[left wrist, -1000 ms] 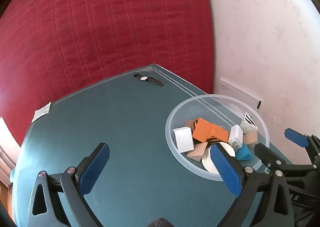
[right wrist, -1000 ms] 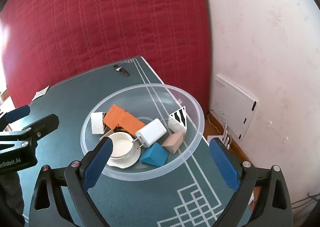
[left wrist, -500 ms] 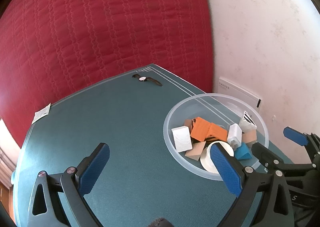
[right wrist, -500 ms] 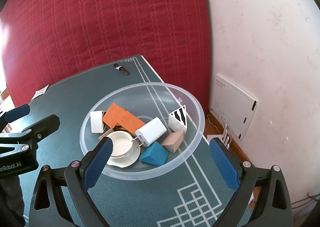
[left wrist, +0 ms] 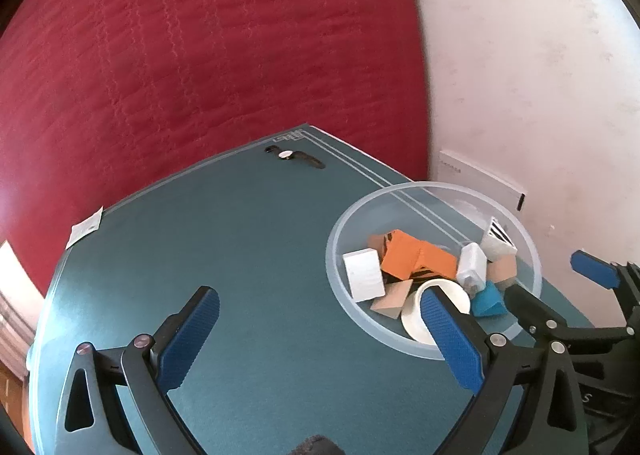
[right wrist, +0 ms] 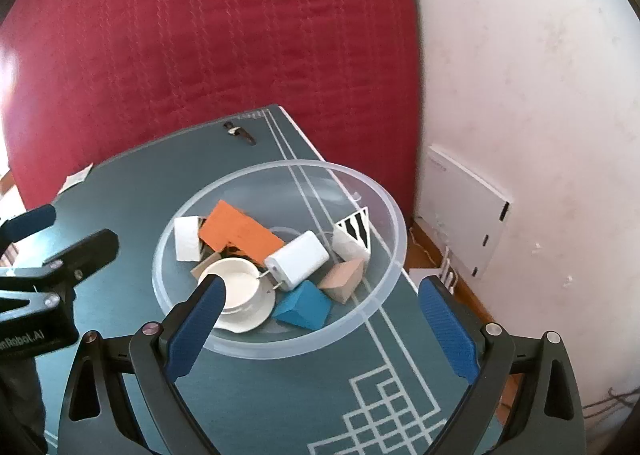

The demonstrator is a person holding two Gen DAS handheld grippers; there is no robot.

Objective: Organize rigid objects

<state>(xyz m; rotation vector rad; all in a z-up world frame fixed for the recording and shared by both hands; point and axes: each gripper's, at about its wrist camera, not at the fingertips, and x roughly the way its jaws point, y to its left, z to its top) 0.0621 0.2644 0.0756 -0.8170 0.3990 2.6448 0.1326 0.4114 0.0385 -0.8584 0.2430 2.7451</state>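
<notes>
Now both the left hand-held gripper point(left wrist: 320, 335) and right hand-held gripper point(right wrist: 322, 325) hover spread and empty near the clear bowl point(right wrist: 384, 287) of blocks point(right wrist: 236, 231).

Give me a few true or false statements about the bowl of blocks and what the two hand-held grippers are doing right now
1. The clear plastic bowl holds the blue wedge. True.
2. The right hand-held gripper grips the white charger. False: its jaws are open and empty, and the charger lies in the bowl.
3. The wristwatch lies in the bowl. False: it lies on the green table, near the far edge.
4. The left hand-held gripper is open and empty. True.
5. The white cup sits on a saucer. True.
</notes>
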